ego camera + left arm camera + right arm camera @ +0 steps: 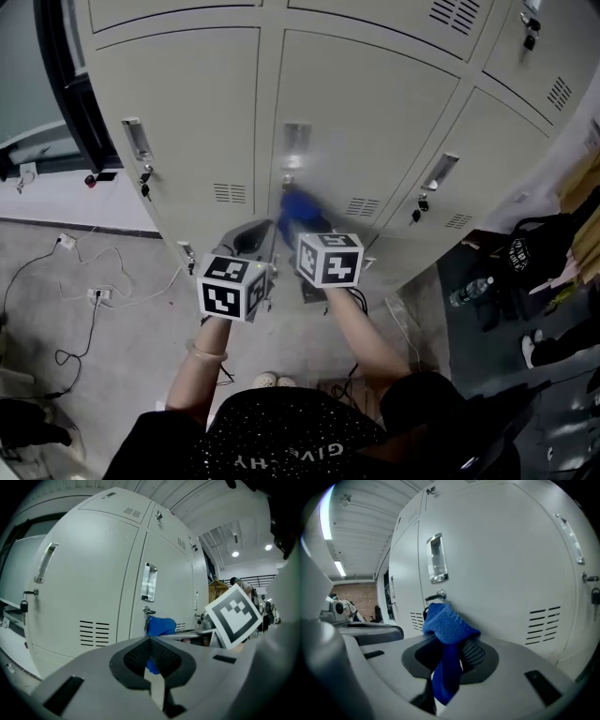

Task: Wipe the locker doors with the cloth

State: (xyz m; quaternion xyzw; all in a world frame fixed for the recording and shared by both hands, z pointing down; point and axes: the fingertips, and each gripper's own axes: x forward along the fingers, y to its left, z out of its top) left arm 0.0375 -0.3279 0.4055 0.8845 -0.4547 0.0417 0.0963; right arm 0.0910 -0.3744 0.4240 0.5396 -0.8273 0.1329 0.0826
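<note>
Where the head view looks down, the right claw (305, 234) holds a blue cloth (300, 214) against the middle locker door (375, 122), just under its handle (296, 141), with the left claw (251, 239) just beside it. In the left gripper view, that claw's jaws meet at their tips and seem to hold nothing. In the right gripper view, the jaws are clamped on the cloth, its bunched top beside the lock (439, 594).

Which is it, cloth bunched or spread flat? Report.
Bunched: the blue cloth sits as a folded wad in the right gripper, a tail hanging below, not laid flat on the locker door.
</note>
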